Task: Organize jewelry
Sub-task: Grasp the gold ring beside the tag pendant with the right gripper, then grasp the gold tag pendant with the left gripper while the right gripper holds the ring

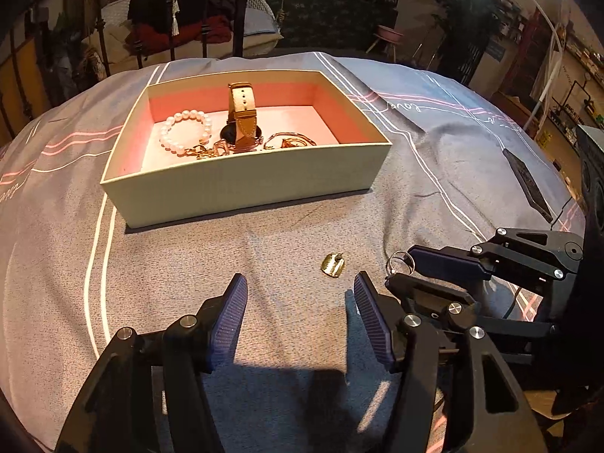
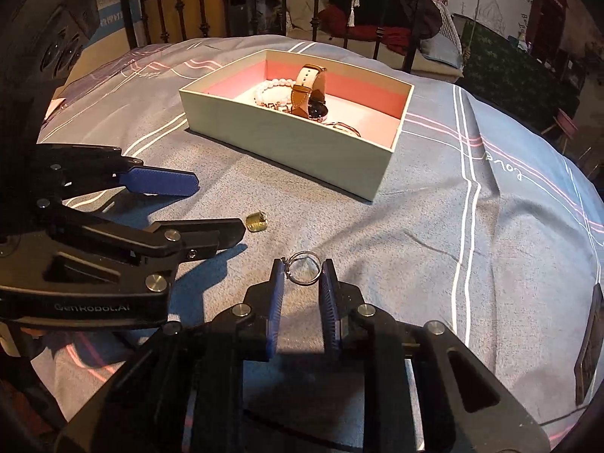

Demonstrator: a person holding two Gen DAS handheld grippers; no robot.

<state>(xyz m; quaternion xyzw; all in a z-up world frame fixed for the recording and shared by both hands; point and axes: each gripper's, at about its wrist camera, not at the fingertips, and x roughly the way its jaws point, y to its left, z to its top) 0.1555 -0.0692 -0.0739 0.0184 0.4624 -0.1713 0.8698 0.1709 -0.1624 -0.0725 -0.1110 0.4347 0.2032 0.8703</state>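
Right gripper [image 2: 303, 275] pinches a thin silver ring [image 2: 305, 268] between its blue pads, low over the grey bedspread [image 2: 415, 245], while the left gripper [image 1: 300, 302] sits wide apart with nothing in it, near a small gold piece [image 1: 333, 264] that may be an earring. To do this well, keep the squeeze soft and steady, carry the ring over the wall of the box [image 1: 245, 185], and let go low beside the pearl bracelet [image 1: 185, 132] and the watch [image 1: 243, 117].

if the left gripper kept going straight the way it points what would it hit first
Probably the near wall of the pale green cardboard box. The open left gripper faces it across bare bedspread; the small gold charm lies off-line to the right.
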